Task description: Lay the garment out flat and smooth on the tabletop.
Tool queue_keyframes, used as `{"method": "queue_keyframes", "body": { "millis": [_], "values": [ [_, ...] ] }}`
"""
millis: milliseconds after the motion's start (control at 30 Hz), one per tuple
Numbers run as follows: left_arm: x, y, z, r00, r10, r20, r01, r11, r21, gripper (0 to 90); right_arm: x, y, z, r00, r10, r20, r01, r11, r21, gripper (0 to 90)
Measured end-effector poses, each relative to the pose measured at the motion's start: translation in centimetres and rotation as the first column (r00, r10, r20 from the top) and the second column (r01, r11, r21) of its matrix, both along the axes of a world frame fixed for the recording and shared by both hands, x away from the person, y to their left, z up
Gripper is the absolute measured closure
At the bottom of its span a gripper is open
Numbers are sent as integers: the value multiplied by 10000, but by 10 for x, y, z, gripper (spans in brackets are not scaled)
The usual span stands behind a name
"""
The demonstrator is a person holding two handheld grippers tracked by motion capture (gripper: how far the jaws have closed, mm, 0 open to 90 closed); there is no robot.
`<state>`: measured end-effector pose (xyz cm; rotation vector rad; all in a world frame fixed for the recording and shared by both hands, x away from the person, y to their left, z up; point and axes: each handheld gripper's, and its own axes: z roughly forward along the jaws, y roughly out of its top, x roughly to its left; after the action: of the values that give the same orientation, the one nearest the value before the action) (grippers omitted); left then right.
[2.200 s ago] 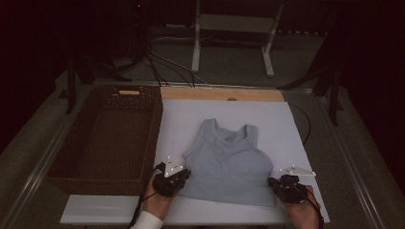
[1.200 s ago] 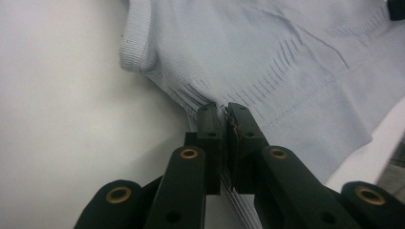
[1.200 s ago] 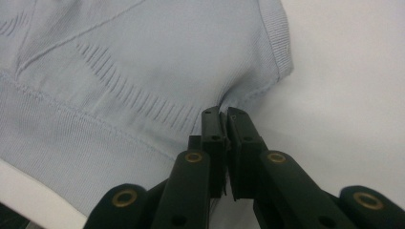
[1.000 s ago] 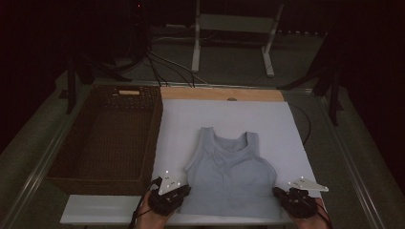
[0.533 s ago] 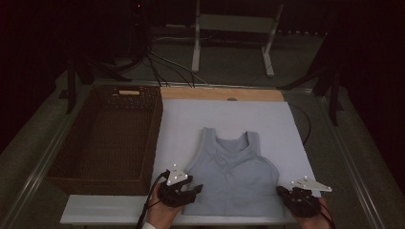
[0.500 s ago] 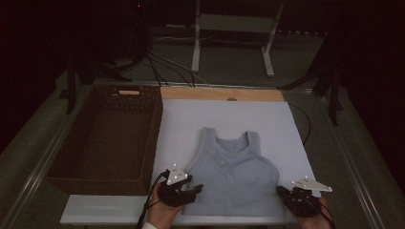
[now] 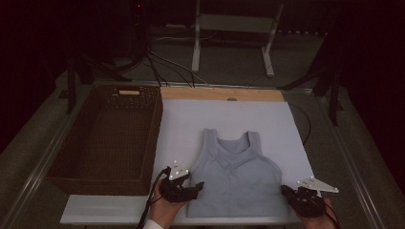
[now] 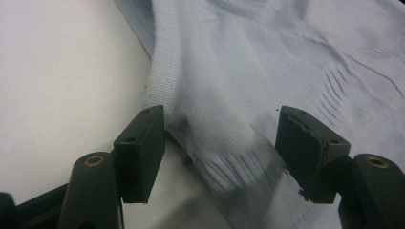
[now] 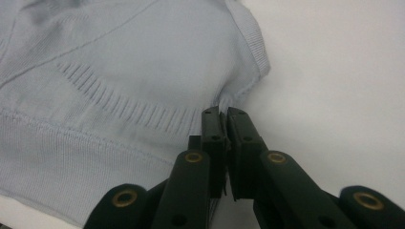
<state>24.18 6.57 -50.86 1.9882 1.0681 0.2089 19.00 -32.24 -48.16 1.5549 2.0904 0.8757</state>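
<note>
pale blue knit top (image 7: 238, 176) lies flat — your right gripper (image 9: 223, 114) pinches its near right edge, your left gripper (image 8: 219, 138) gapes at its near left.

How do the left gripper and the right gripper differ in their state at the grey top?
The left gripper has its jaws wide apart around the side edge of the grey top, while the right gripper has its jaws shut on the top's edge. The left sits at the top's left side, the right at its right side. Both are at the top's lower part.

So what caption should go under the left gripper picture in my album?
The open left gripper straddles the ribbed side edge of a pale blue tank top on the white table.
</note>
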Motion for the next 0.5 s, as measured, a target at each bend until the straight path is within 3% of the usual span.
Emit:
{"method": "queue_keyframes", "body": {
  "millis": [200, 367, 500],
  "values": [
    [8, -6, 1, 10000, 39, 59, -38, 9999, -117, 379, -1, -3, 1, 10000, -67, 48, 67, 10000, 26, 870],
    [11, -12, 1, 10000, 41, 5, -41, 9997, -257, 527, -2, -7, 1, 9997, -235, 67, 236, 9997, -29, 870],
    [12, -15, 2, 9998, 206, 60, -203, 9990, -400, 695, -4, -11, 1, 9993, -354, 70, 354, 9994, -30, 869]
  ]
}}
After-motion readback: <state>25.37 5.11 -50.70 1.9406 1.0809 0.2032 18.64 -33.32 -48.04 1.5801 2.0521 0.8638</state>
